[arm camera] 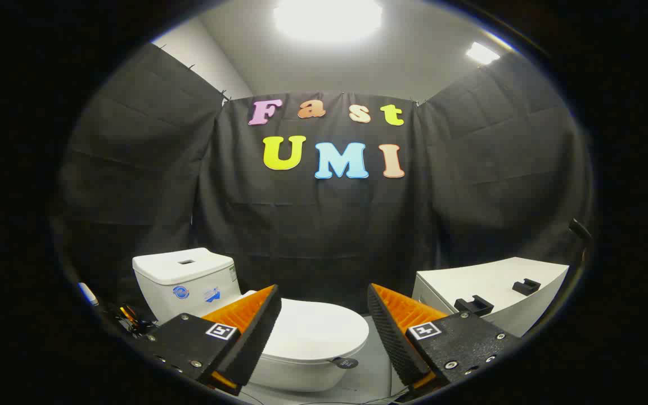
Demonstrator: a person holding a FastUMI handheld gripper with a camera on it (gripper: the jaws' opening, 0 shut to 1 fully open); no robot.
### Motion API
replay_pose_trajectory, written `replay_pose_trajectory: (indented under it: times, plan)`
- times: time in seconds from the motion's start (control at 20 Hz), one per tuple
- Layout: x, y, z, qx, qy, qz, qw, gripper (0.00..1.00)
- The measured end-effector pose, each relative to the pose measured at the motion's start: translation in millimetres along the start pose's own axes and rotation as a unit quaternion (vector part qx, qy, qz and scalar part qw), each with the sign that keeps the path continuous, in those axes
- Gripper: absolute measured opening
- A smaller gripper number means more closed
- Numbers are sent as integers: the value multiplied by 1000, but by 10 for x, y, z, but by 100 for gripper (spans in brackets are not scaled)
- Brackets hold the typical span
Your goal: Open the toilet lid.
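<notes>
1. White porcelain sits just ahead of the tongs [324, 315]: the toilet [279, 360], with its lid [315, 332] still down flat over the bowl. From the gripper view I see the lid between and slightly beyond the two fingers, nearer the left one, whose tip overlaps its left edge.

2. My tongs stand wide apart and hold nothing; neither finger touches the lid as far as I can judge.

3. A small dark tab [345, 363] sticks out at the lid's front rim, just inside the right finger. I take it for the grab point. If I close beside it rather than on it, the fingers will likely slide off the smooth rim.

4. The tank [186, 278] stands beyond the left finger. Swinging the lid up too fast could slam it against the tank.

5. A white cabinet [498, 287] lies beyond the right finger, near the bowl. Drifting right on approach risks a knock there.

6. Loose cables [130, 318] lie outside the left finger; a wide swing could snag them.
</notes>
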State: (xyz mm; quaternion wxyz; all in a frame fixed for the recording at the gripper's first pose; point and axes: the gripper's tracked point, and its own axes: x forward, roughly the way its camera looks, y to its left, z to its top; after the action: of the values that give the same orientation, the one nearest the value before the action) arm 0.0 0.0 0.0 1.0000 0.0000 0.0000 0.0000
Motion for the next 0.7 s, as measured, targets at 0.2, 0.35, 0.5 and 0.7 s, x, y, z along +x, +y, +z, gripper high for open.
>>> replay_pose_trajectory:
  times: [0.2, 0.35, 0.5, 0.7]
  plan:
    - [-25, 18, -48, -4, -1, 2, 1000, 95]
    - [-30, 49, -86, -4, 2, 7, 1000, 95]
    - [-29, 74, -121, -10, 5, 11, 1000, 95]
    - [-28, 67, -107, -4, 6, 11, 1000, 95]
